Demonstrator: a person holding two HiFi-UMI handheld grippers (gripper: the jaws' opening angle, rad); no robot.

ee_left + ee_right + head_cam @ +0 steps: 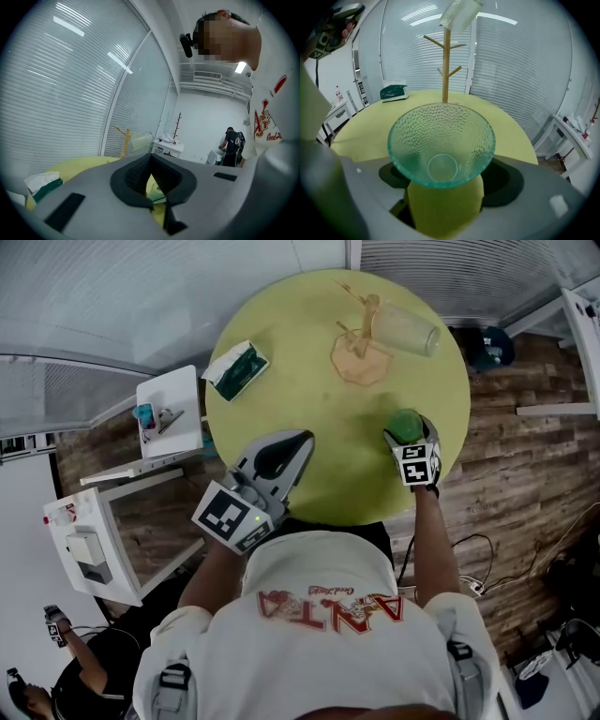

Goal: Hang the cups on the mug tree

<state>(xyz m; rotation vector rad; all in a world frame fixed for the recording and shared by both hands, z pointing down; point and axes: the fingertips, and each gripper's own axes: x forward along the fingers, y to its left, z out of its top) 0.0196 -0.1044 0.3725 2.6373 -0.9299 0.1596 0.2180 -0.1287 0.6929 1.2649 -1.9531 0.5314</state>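
The green cup (pixel 440 145) stands upright on the desk (pixel 309 399), on the near side of the mug tree (pixel 361 338) and well apart from it, probably because it is the one not yet hung. A clear cup (pixel 405 329) already sits on the tree's top. The right gripper (pixel 411 434) straddles the green cup with its jaws spread wide and the pads off the glass, apparently ready to close. The left gripper (pixel 295 444), also on the near side of the tree, hangs idle, its jaws pressed together on nothing.
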